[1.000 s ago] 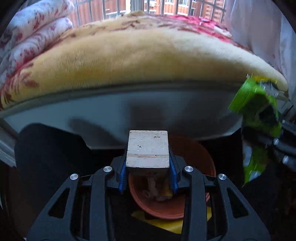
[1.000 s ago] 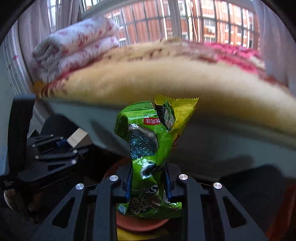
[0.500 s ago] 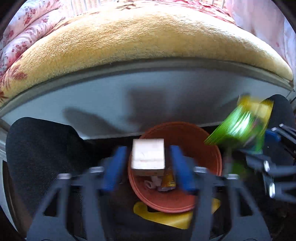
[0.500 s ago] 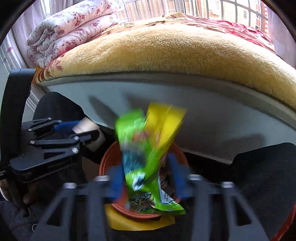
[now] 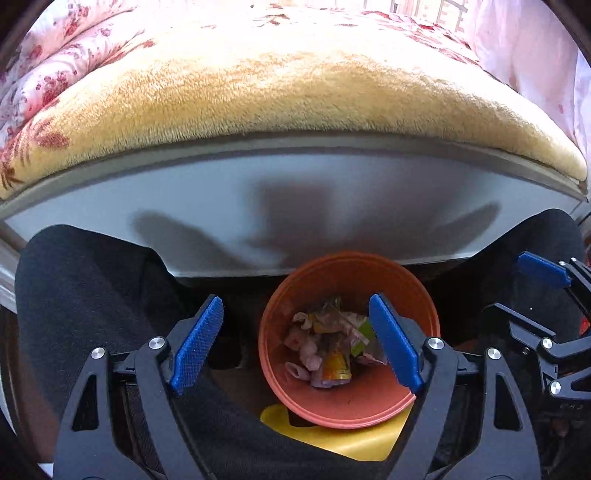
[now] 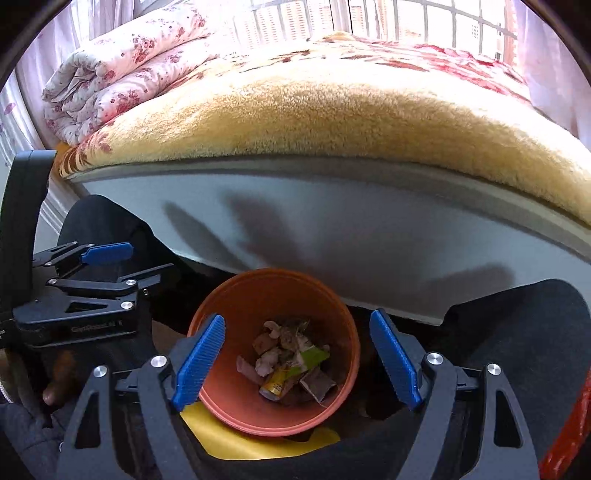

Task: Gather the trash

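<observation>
A heap of trash (image 5: 325,347), made up of crumpled wrappers and scraps, was seen lying at the bottom of the orange bin (image 5: 347,266), which stood on the floor just below the edge of the bed (image 5: 295,206) and between two dark trouser legs. Both the left gripper (image 5: 295,343) and the right gripper (image 6: 297,356) were held over the bin with their blue pads spread wide and nothing between them. This part of the collecting was judged done; no loose trash was visible on the yellow blanket (image 6: 332,122), so what was left could not be told.

Overexposed window (image 6: 369,22) backlight, fisheye-warped edges
</observation>
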### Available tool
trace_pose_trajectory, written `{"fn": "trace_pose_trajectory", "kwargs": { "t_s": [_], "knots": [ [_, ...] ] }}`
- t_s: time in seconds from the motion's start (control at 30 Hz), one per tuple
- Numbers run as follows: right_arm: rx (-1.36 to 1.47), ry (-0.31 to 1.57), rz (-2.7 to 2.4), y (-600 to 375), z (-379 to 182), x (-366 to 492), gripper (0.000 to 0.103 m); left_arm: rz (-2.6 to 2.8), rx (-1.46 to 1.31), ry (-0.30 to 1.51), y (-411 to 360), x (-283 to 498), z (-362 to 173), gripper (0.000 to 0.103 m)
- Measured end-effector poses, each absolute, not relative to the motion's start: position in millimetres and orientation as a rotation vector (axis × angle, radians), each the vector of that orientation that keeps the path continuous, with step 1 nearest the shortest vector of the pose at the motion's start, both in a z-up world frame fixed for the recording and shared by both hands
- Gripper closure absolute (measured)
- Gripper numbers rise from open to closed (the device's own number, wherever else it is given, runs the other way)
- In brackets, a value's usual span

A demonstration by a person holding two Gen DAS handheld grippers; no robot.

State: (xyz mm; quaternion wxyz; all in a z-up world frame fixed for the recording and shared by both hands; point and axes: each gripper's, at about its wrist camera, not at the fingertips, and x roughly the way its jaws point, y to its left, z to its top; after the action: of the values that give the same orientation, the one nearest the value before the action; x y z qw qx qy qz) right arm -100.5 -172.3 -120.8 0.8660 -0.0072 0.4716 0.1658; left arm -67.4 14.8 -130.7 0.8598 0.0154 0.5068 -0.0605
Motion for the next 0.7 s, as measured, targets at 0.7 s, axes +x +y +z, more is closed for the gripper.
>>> {"fn": "trace_pose_trajectory", "kwargs": {
  "t_s": [0.7],
  "knots": [
    [0.010, 0.524, 0.016, -245, 56, -21, 0.005, -0.107, 0.039, 0.679, -6, 29, 14, 0.010]
  ]
}}
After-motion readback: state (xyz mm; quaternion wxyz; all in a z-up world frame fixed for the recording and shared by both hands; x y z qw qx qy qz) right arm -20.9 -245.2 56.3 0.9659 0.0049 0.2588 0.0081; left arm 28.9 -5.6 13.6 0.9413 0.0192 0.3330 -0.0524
